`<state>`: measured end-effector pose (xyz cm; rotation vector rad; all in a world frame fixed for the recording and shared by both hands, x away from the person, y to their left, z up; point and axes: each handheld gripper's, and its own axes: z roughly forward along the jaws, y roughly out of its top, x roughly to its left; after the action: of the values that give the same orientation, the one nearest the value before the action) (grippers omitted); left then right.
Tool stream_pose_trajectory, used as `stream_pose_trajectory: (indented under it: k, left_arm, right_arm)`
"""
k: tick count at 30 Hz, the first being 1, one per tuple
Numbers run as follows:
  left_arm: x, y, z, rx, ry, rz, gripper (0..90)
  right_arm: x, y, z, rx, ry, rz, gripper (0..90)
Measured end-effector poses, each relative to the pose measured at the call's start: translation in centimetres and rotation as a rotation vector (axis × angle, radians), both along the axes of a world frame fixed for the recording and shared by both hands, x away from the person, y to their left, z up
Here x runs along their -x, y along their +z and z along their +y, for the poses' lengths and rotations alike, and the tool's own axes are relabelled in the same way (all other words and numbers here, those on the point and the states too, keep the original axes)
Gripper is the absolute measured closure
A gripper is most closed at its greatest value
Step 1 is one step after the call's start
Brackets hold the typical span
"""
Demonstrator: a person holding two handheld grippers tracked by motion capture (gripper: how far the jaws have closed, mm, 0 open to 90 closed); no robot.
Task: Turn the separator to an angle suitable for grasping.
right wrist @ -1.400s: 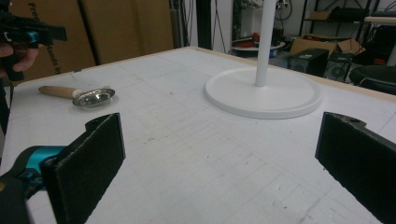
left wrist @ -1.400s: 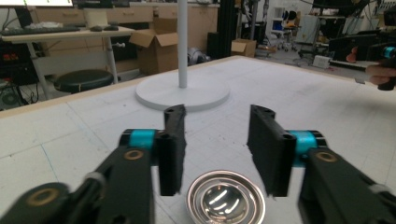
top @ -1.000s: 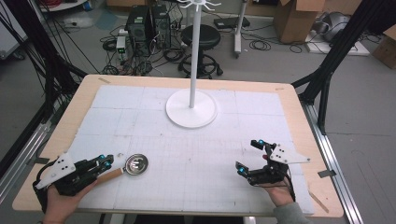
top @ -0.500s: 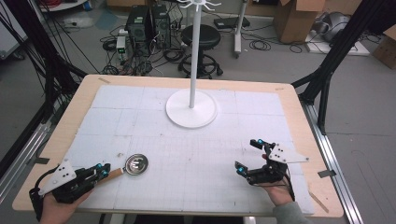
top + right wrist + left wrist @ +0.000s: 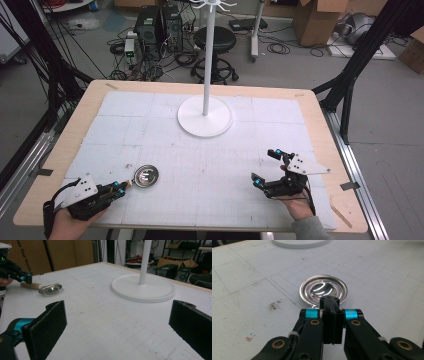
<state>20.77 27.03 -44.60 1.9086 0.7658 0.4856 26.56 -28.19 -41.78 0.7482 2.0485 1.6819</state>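
Note:
A small shiny metal ladle bowl (image 5: 145, 175) with a short wooden handle (image 5: 31, 285) lies on the white mat at the near left. My left gripper (image 5: 120, 186) sits low just behind the bowl, its jaws pressed together over the handle, with nothing visible between them. In the left gripper view the shut jaws (image 5: 331, 301) end at the bowl's (image 5: 323, 290) near rim and hide the handle. My right gripper (image 5: 262, 165) rests at the near right with its jaws wide apart and empty. In the right gripper view its pads (image 5: 51, 325) frame bare mat, with the left gripper (image 5: 23, 278) far off.
A white stand with a round base (image 5: 205, 122) and a tall pole (image 5: 208, 60) rises at the middle back of the table (image 5: 320, 125). Stools, computers, cables and cardboard boxes lie on the floor beyond the far edge.
My left gripper has sunk and drawn back toward the near left corner, still shut. The ladle bowl and the right gripper have stayed where they were.

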Motion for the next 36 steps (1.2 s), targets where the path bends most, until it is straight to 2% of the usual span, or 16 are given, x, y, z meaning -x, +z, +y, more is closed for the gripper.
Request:
stream_pose_trajectory:
  k: [7, 14, 25, 36]
  left_arm:
    - [-0.20, -0.38, 0.11, -0.011, 0.002, 0.038, 89.7]
    - [-0.33, -0.69, 0.20, -0.038, 0.006, 0.059, 89.8]
    - [-0.53, -0.97, 0.27, -0.057, 0.017, 0.088, 89.8]
    - [-0.80, -0.89, 0.32, -0.042, 0.033, 0.101, 89.8]
  right_arm:
    - [0.07, 0.01, -0.02, -0.001, -0.002, 0.001, 0.6]
    - [0.08, 0.02, -0.04, -0.004, 0.001, 0.006, 0.6]
    - [0.11, 0.02, -0.07, -0.003, -0.004, 0.005, 0.6]
    - [0.18, -0.01, -0.12, 0.000, -0.003, 0.004, 0.6]
